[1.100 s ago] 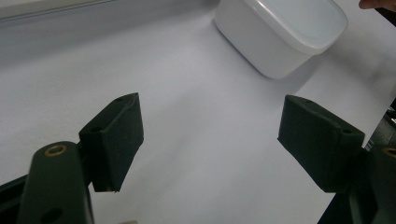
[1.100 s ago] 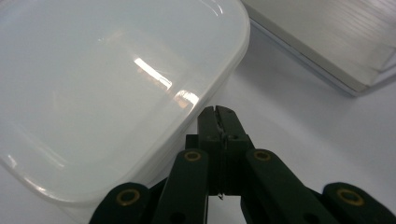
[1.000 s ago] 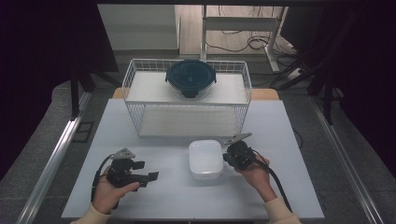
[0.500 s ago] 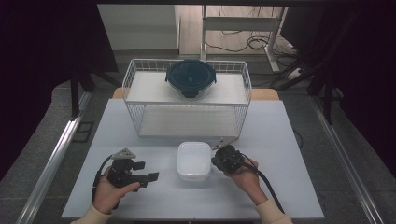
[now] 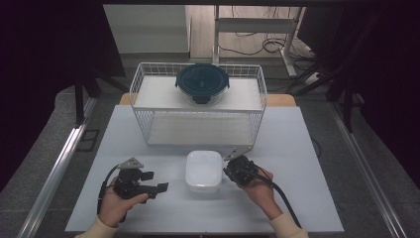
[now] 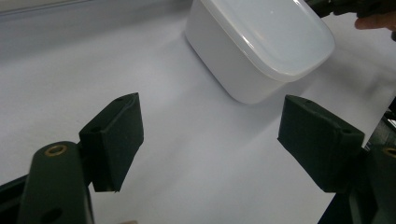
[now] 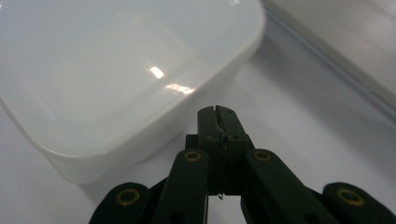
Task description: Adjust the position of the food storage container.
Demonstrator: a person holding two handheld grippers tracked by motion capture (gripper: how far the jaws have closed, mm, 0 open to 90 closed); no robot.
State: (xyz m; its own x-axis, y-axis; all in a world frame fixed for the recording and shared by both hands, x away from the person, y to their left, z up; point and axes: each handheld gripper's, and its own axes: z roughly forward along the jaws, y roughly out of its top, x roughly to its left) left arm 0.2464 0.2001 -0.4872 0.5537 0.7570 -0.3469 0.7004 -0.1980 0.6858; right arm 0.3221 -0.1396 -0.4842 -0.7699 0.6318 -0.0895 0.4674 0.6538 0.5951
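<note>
2 grippers flank the white rounded-square plastic lidded container [image 5: 203, 170] on the pale grey table [image 5: 307, 148], the right gripper [image 7: 218, 112] pinched fully together against its side, the left gripper [image 6: 210, 135] spread wide and empty, so a further push could skid it askew.

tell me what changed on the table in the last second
The right gripper, jaws shut, moved left and pushed the white box left with it, toward the table's middle. The left gripper stayed put, open and empty. The basket and dark lidded bowl did not move.
</note>
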